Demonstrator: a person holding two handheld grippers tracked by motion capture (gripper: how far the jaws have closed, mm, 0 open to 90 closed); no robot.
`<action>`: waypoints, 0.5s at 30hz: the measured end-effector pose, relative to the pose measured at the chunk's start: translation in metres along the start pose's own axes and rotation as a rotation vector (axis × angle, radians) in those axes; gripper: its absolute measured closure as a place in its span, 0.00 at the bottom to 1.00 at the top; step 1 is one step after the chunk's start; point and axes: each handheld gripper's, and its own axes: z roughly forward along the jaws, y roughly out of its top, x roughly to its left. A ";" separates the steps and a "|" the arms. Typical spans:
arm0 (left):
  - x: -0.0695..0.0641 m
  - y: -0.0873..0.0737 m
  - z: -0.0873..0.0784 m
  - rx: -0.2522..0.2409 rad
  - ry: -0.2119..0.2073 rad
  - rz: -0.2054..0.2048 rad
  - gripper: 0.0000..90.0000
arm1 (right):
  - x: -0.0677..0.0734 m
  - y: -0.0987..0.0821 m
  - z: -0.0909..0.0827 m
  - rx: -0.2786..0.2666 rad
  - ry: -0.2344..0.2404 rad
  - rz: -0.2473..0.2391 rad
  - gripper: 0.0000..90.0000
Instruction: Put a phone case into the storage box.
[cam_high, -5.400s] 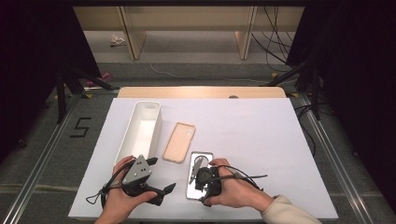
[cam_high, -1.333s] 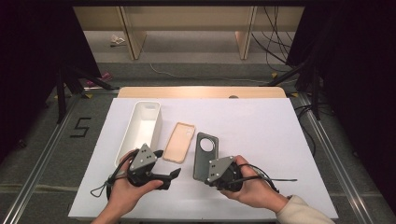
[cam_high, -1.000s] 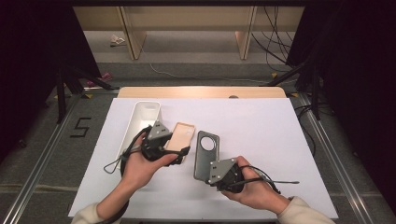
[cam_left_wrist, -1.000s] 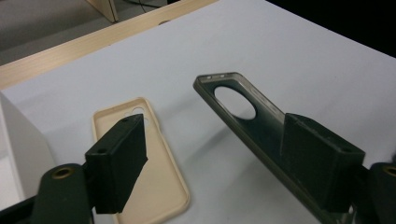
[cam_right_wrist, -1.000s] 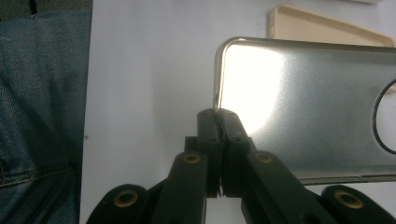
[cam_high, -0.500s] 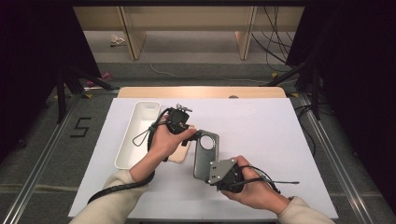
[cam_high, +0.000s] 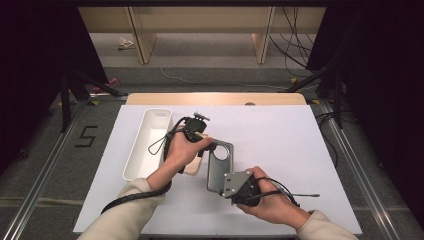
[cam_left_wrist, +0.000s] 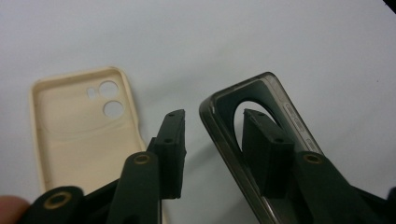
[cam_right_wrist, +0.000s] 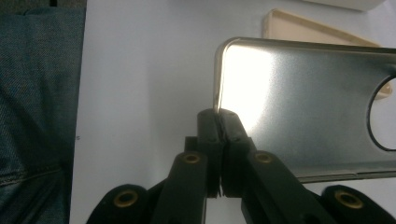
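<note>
At the frame's centre, the right gripper (cam_high: 231, 184) clenches the grey phone case (cam_high: 220, 165) by its lower edge; the left gripper's (cam_left_wrist: 212, 140) fingers, closing, straddle its top rim without pressing. A crooked bite could twist it loose

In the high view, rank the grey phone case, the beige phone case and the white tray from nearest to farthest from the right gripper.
1. Grey phone case: clamped by its lower corner in the right gripper.
2. Beige phone case: flat on the table to the left of the grey one, partly under the left hand.
3. White tray: farthest, beyond the beige case at the left.
</note>
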 end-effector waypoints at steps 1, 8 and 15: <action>0.000 -0.001 0.001 0.005 -0.005 -0.006 0.67 | 0.000 0.001 0.000 0.000 -0.005 0.000 0.99; 0.002 -0.001 0.000 -0.010 -0.027 -0.033 0.75 | 0.001 0.001 0.000 0.008 -0.004 0.001 0.99; -0.006 0.001 -0.007 -0.070 -0.070 -0.061 0.82 | 0.001 0.000 0.005 0.024 -0.001 -0.014 0.99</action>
